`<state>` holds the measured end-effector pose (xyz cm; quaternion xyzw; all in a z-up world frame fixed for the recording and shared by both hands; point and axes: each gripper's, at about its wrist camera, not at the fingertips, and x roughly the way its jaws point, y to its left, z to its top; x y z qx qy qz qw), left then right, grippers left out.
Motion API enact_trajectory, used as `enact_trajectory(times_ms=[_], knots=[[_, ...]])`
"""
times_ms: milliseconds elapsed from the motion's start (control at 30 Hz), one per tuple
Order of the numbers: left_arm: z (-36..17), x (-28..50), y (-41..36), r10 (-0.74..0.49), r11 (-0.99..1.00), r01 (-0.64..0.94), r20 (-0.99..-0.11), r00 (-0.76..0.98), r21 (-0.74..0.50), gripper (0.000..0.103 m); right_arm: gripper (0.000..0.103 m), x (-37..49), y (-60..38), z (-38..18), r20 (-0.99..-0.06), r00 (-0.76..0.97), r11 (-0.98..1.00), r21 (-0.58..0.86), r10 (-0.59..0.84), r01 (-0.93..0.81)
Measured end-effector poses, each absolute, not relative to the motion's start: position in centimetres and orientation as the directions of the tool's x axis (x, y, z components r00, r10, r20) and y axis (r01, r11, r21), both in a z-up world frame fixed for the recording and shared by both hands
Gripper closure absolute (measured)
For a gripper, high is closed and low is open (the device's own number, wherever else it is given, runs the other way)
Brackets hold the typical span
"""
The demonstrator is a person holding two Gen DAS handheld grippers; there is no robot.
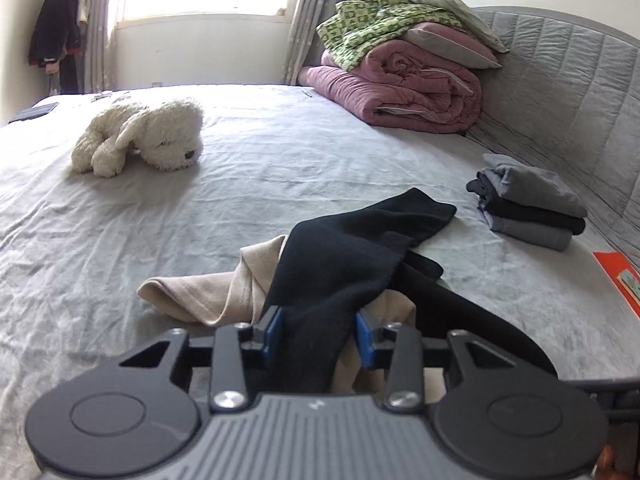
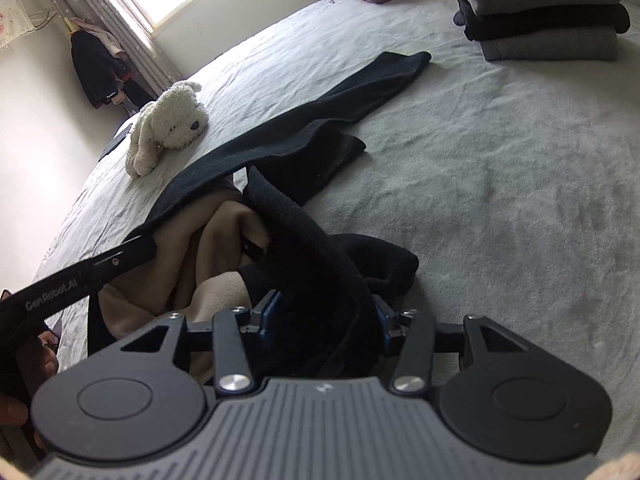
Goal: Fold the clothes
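1. The bed (image 1: pixel 280 152) is the work surface: its grey sheet gives a broad flat area, which seems to be why the loose clothes lie near its front edge, within reach of both grippers.

2. A stack of folded clothes (image 1: pixel 528 204) sits off to the right near the padded headboard (image 1: pixel 580 92), well apart from the loose heap. Folded pieces apparently go there, clear of the working space.

3. The black garment (image 1: pixel 352 256) is the piece in hand. One long part stretches away across the sheet toward the folded stack, while its near end is bunched up over a beige garment (image 1: pixel 208 292), which lies crumpled beneath and beside it.

4. The toy dog (image 1: pixel 140 136) lies far to the left, clear of the clothes.

5. The left gripper (image 1: pixel 318 328) has black cloth running straight between its blue pads; the fingers stand at a middling gap with the fabric filling it, so it appears to be gripping the black garment, likely to lift it free of the beige one.

6. The right gripper (image 2: pixel 324 312) likewise has a thick roll of black cloth filling the gap between its fingers, apparently gripped, at a spot near the other gripper's hold.
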<state>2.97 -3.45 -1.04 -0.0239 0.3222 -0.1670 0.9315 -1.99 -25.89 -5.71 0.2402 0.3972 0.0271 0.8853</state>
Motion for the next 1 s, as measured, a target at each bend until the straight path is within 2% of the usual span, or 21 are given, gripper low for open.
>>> enact_trajectory(times_ms=[67, 167, 200, 233, 267, 333, 400, 1000], knots=[[-1.2, 3.4, -3.3, -0.314, 0.949, 0.259, -0.591, 0.744, -0.178, 0.085, 0.052, -1.9, -26.0, -5.8, -0.693, 0.678, 0.884, 0.447, 0.244, 0.139], [-0.6, 3.4, -2.5, -0.312, 0.949, 0.222, -0.563, 0.765, -0.224, 0.088, 0.053, -2.1, -26.2, -5.7, -0.697, 0.675, 0.89, 0.437, 0.242, 0.132], [-0.3, 3.3, -2.2, -0.31, 0.949, 0.215, -0.553, 0.773, -0.232, 0.089, 0.056, -2.1, -26.3, -5.8, -0.7, 0.674, 0.893, 0.43, 0.238, 0.131], [-0.1, 3.2, -2.0, -0.309, 0.948, 0.208, -0.543, 0.781, -0.24, 0.09, 0.064, -2.2, -26.3, -5.8, -0.702, 0.673, 0.896, 0.424, 0.234, 0.13], [0.1, 3.1, -1.7, -0.305, 0.949, 0.203, -0.532, 0.789, -0.243, 0.095, 0.068, -2.3, -26.4, -5.8, -0.704, 0.672, 0.9, 0.417, 0.23, 0.129], [0.6, 2.8, -1.2, -0.291, 0.952, 0.191, -0.518, 0.804, -0.239, 0.097, 0.085, -2.5, -26.4, -5.7, -0.711, 0.672, 0.915, 0.385, 0.209, 0.122], [0.8, 2.6, -0.6, -0.27, 0.958, 0.175, -0.512, 0.815, -0.226, 0.098, 0.088, -2.7, -26.7, -5.7, -0.708, 0.675, 0.914, 0.386, 0.209, 0.122], [3.2, -0.4, 6.0, -0.103, 0.985, 0.025, -0.465, 0.879, -0.17, 0.099, 0.087, -3.0, -26.7, -4.5, -0.699, 0.694, 0.921, 0.365, 0.173, 0.138]])
